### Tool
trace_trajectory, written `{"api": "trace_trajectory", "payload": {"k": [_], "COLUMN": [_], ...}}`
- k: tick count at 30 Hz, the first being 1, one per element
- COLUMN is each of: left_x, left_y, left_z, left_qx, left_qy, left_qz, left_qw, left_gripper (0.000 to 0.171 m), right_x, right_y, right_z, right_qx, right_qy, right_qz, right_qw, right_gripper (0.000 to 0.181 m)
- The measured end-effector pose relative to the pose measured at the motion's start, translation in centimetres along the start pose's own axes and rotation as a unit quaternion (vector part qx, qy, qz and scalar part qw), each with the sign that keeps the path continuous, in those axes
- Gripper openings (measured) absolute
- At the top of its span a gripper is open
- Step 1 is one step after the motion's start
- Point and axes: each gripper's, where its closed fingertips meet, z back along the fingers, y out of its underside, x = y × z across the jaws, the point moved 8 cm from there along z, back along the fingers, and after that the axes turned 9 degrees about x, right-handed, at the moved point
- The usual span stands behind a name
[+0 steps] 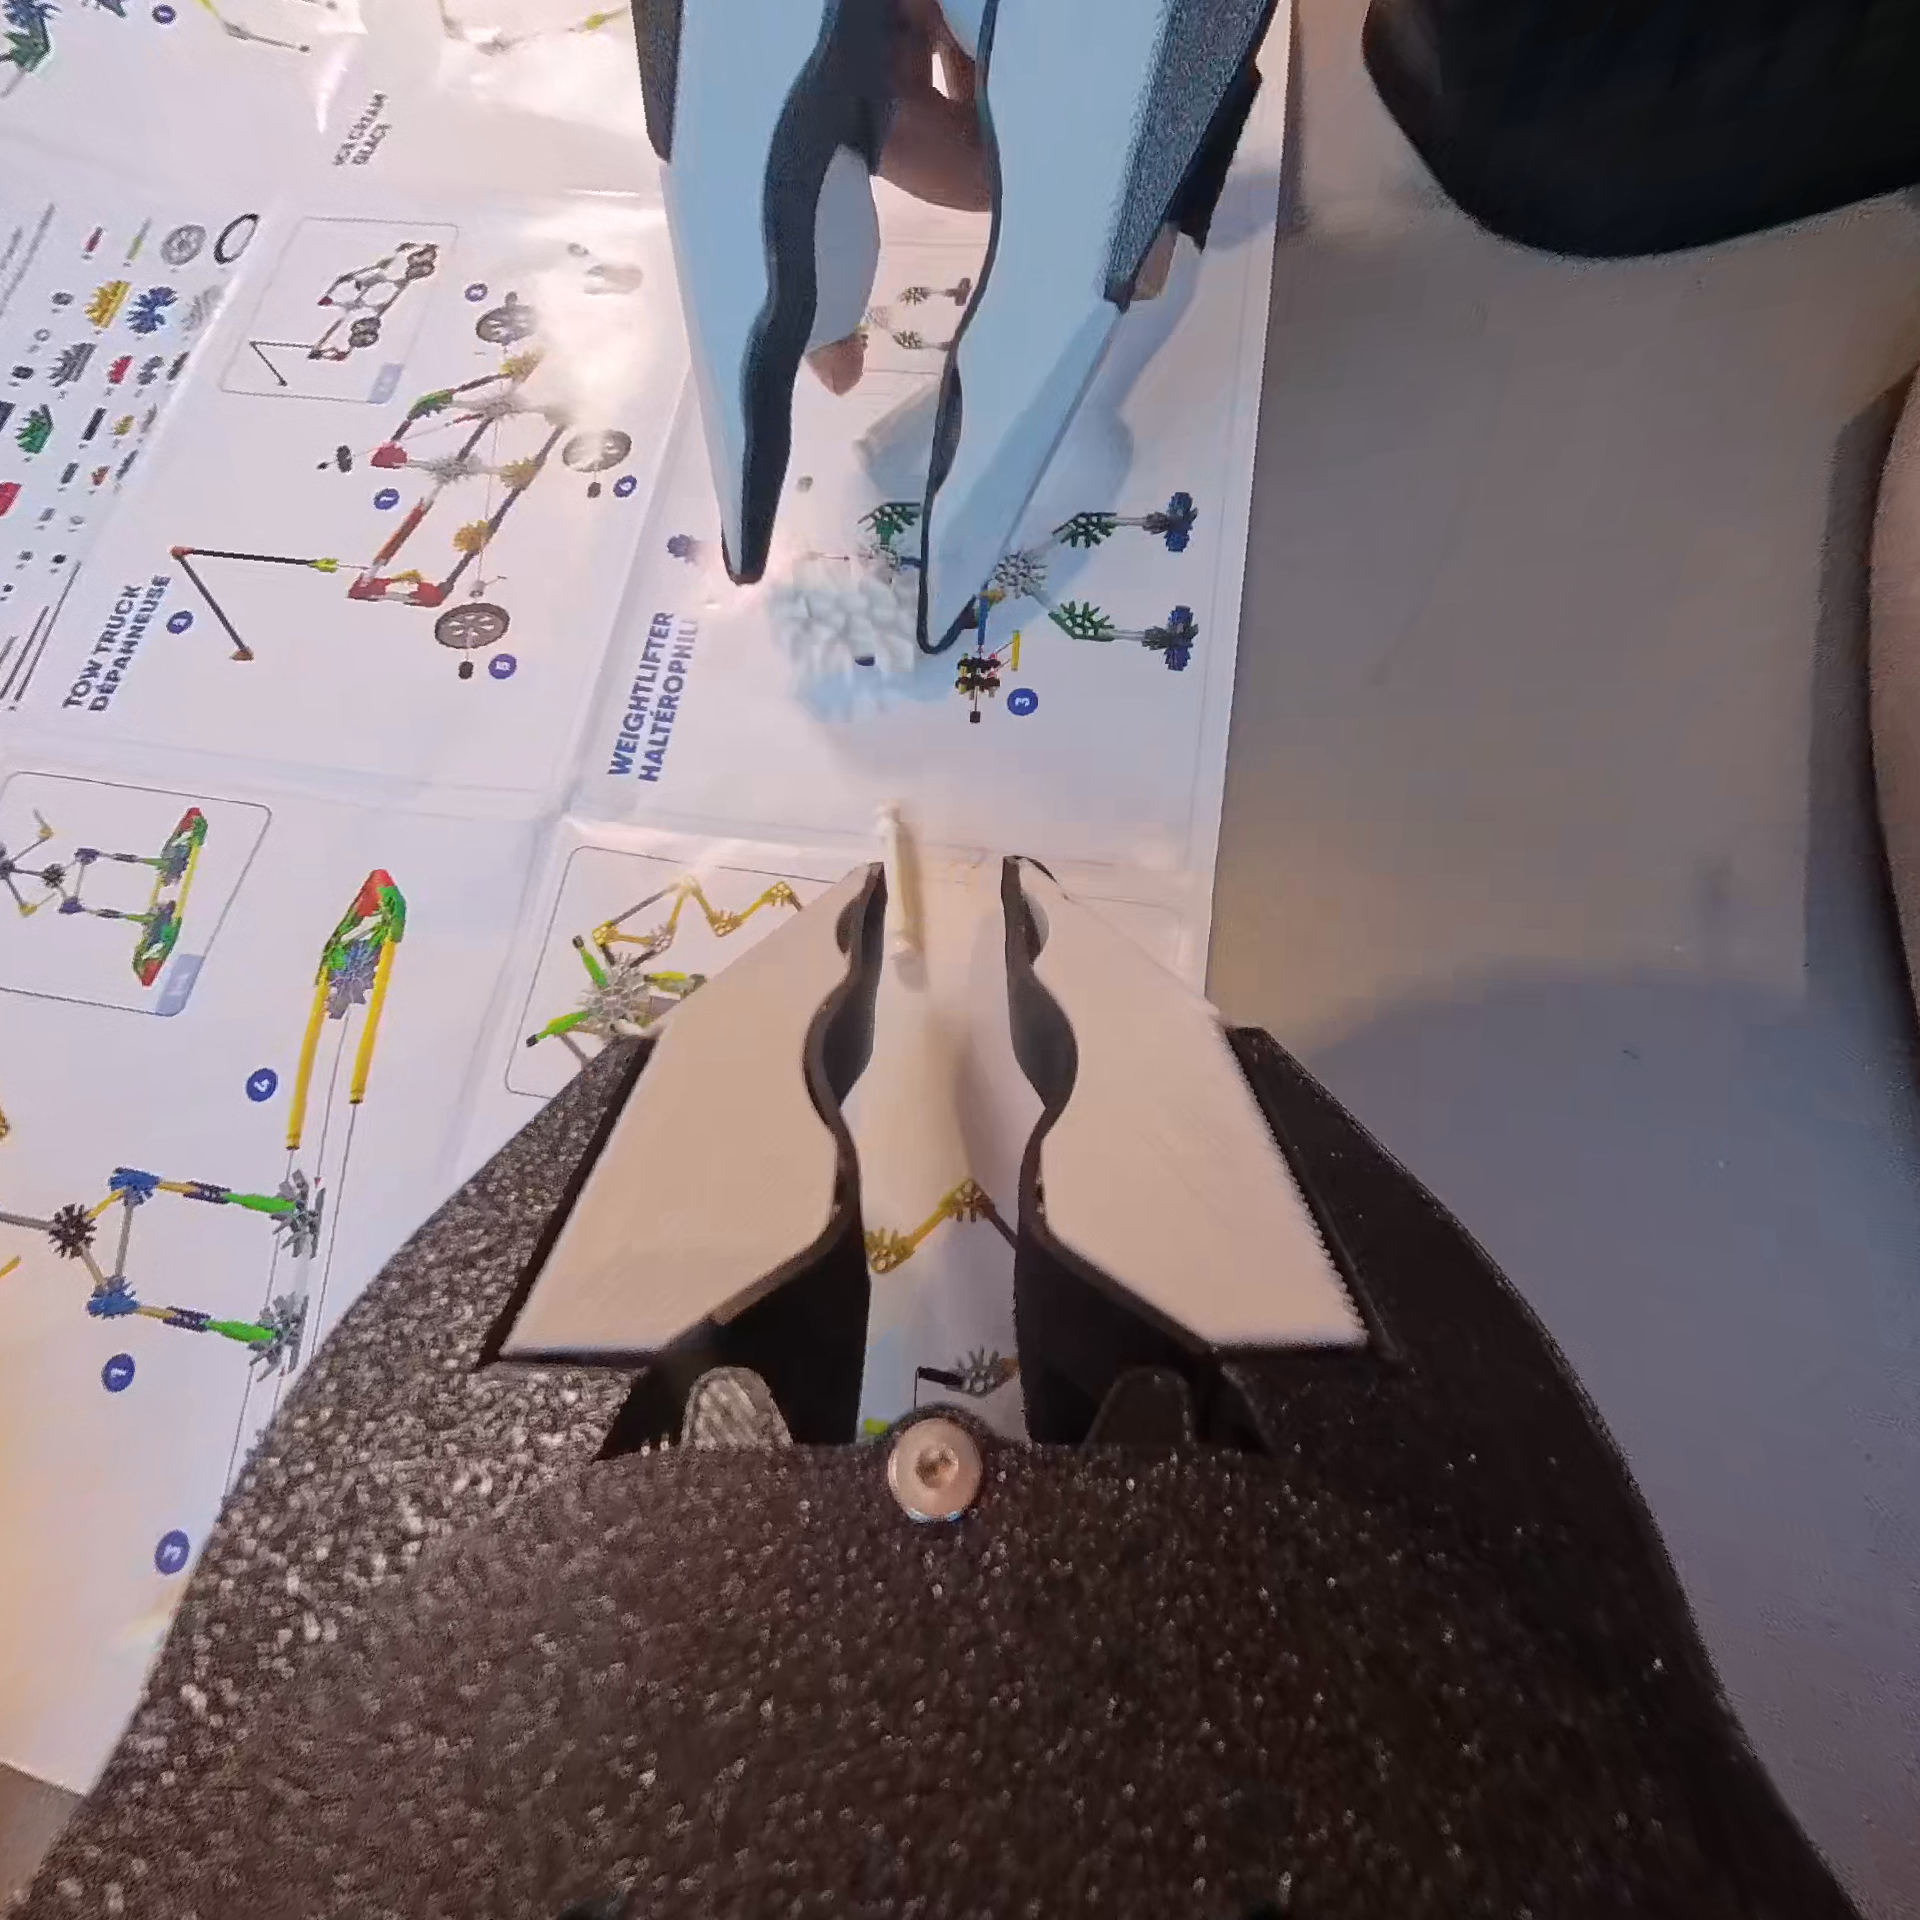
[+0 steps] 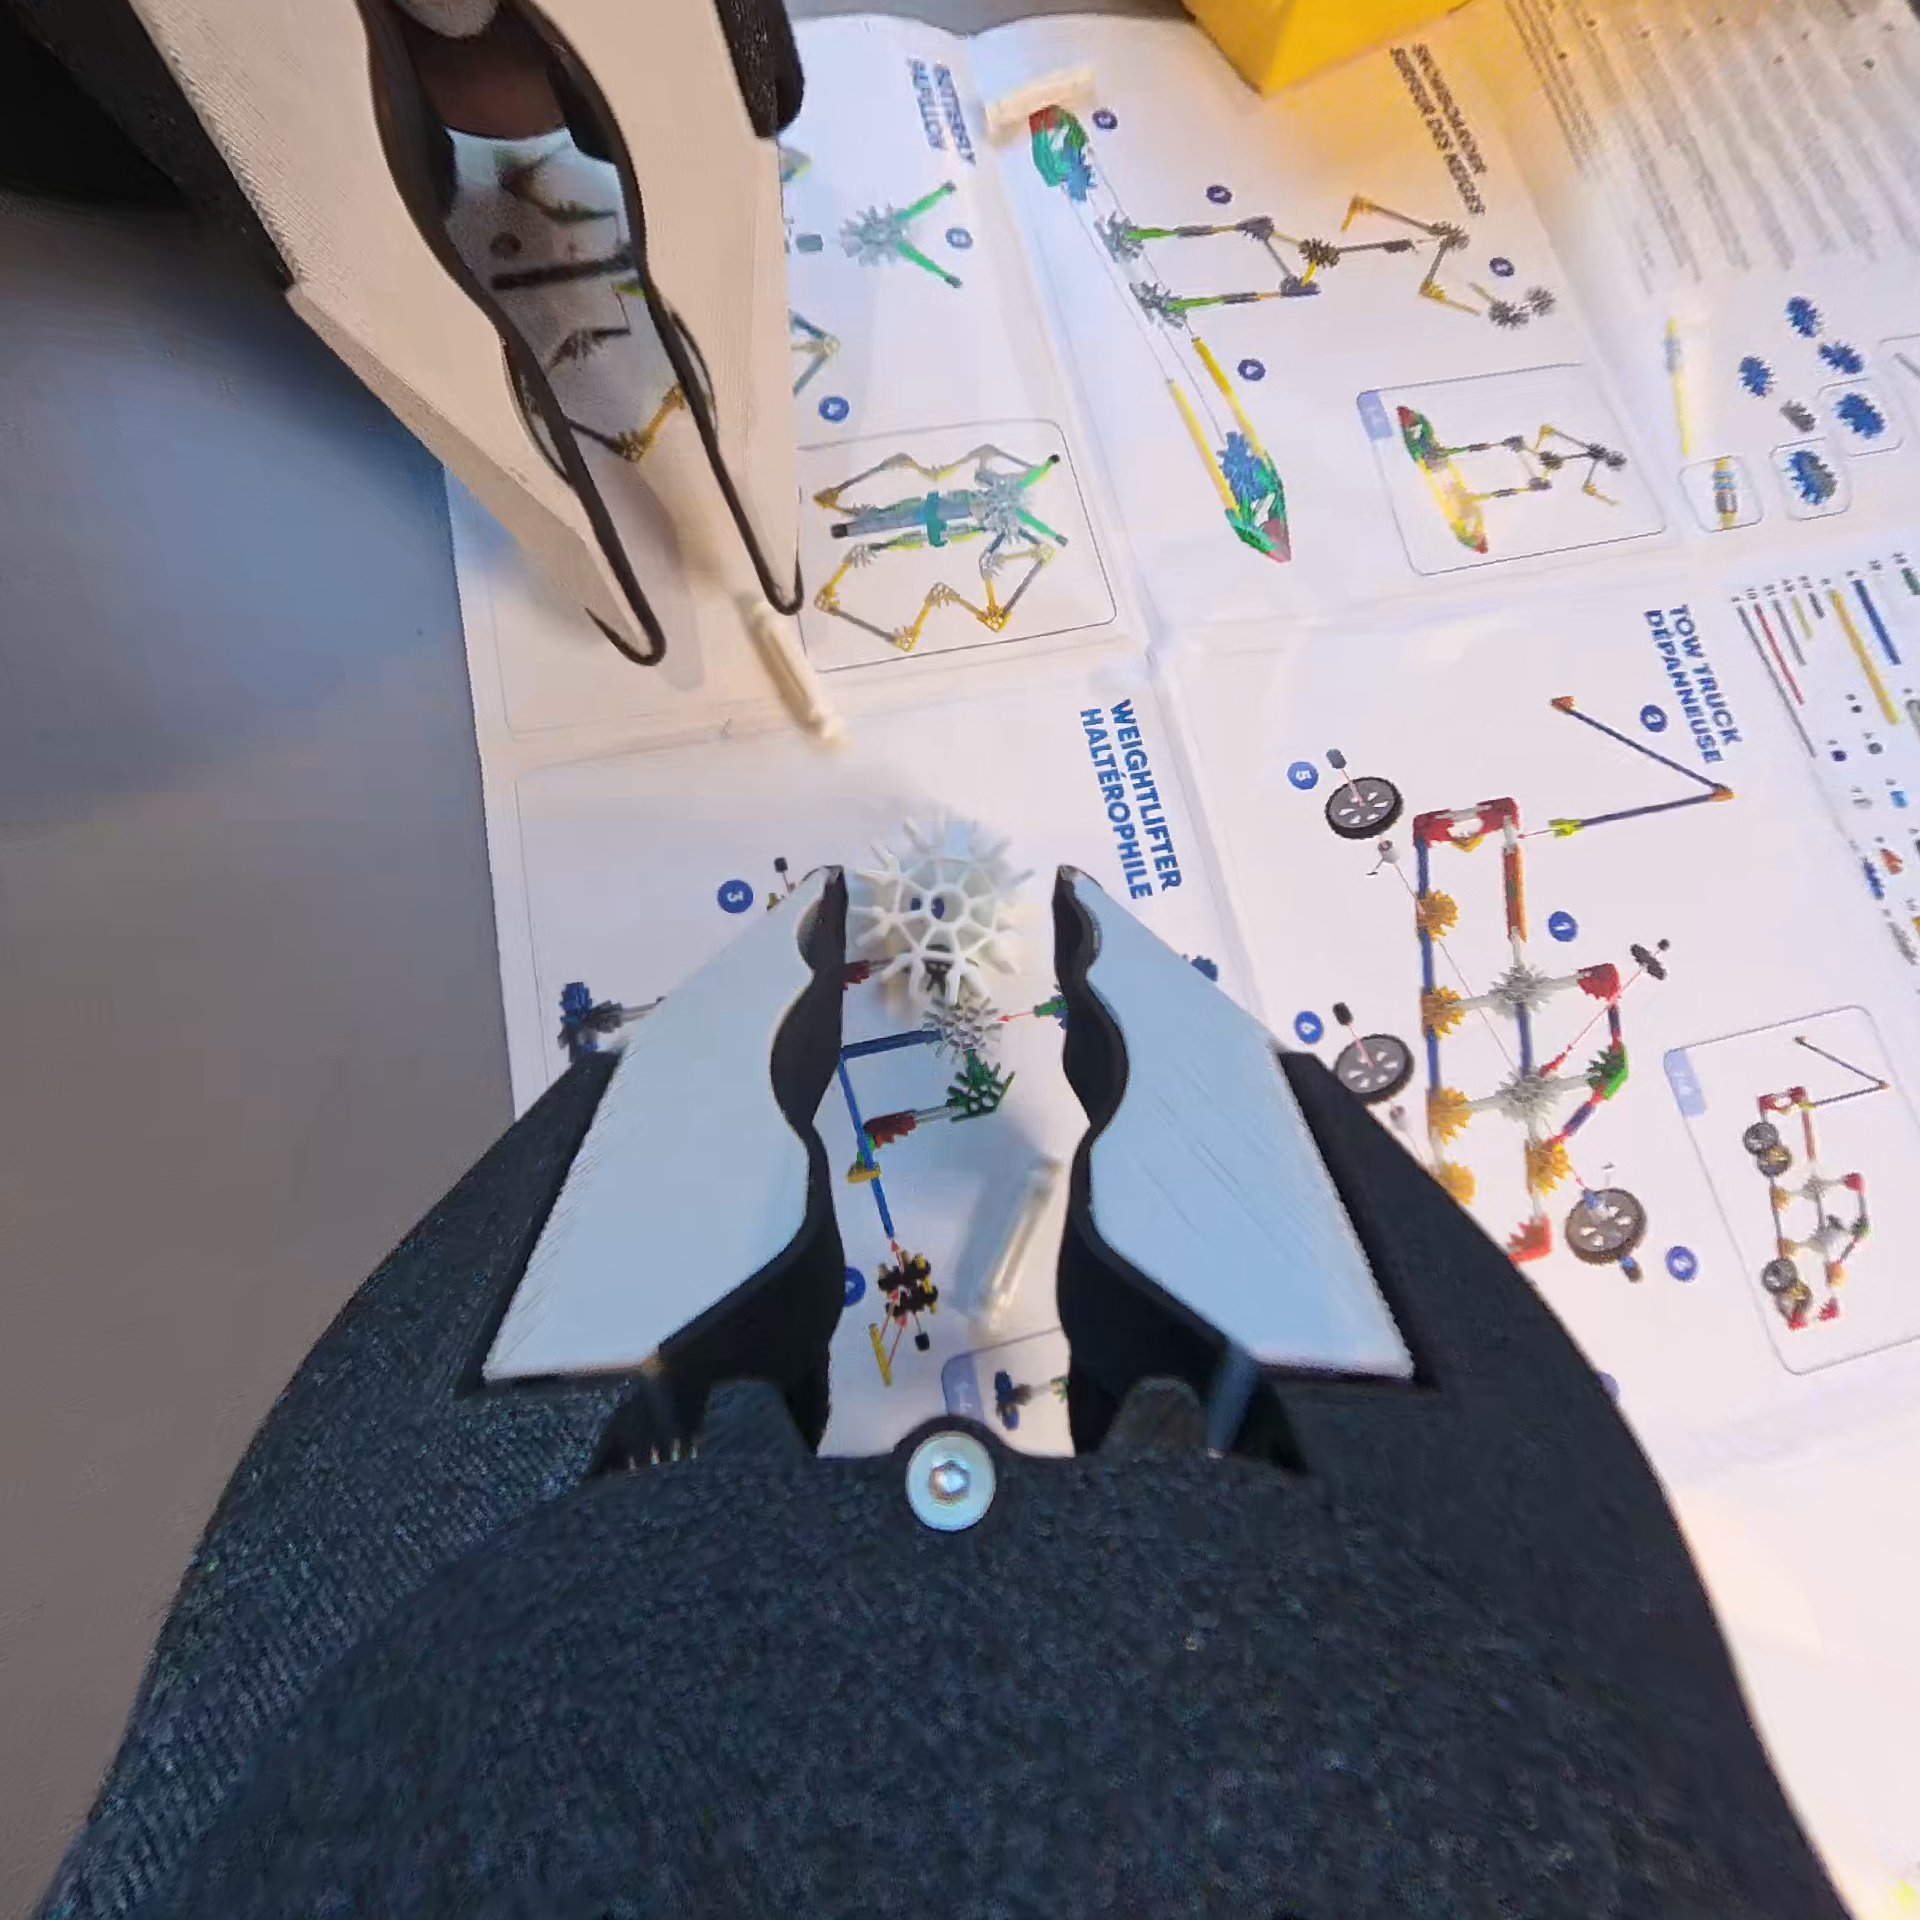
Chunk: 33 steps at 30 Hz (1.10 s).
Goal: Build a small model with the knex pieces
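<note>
My left gripper (image 1: 940,871) is open just above a printed building-toy instruction sheet (image 1: 416,779). A small white rod (image 1: 899,883) lies on the sheet between its tips, close to the left finger. My right gripper (image 2: 948,878) is open, with a white snowflake-shaped connector (image 2: 940,920) lying between its fingertips. The two grippers face each other, tips a short way apart. The left wrist view shows the right gripper (image 1: 840,603) over the connector (image 1: 836,634). The right wrist view shows the left gripper (image 2: 712,627) with the rod (image 2: 784,670) poking out past its tips.
A second white rod (image 2: 1013,1247) lies on the sheet (image 2: 1299,675) under the right gripper's fingers. Another white piece (image 2: 1039,99) and a yellow box (image 2: 1320,36) sit at the far side. Grey table (image 1: 1558,727) borders the sheet. A dark object (image 1: 1662,104) is at the table's far corner. Some 7 cm of space lies between my two pairs of fingers.
</note>
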Motion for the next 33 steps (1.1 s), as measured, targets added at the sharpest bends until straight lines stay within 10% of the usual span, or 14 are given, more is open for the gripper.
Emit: {"api": "trace_trajectory", "payload": {"k": [11,21,33], "left_x": [1.0,6.1,7.0], "left_y": [-0.4,0.5,0.2], "left_z": [0.2,2.7,2.1], "left_qx": [-0.011,-0.098,-0.125], "left_qy": [-0.062,-0.182,-0.179], "left_qz": [0.007,0.182,0.207], "left_qw": [0.998,0.961,0.954], "left_gripper": [0.001,0.028,0.023], "right_x": [-4.2,-7.1,-7.6], "right_y": [3.0,5.4,4.0], "right_z": [6.6,6.3,3.4], "right_qx": [-0.092,-0.116,-0.094], "right_qy": [0.097,0.182,0.189], "right_qz": [-0.096,-0.199,-0.139], "right_qw": [0.986,0.956,0.967], "right_gripper": [0.045,0.032,0.003]}}
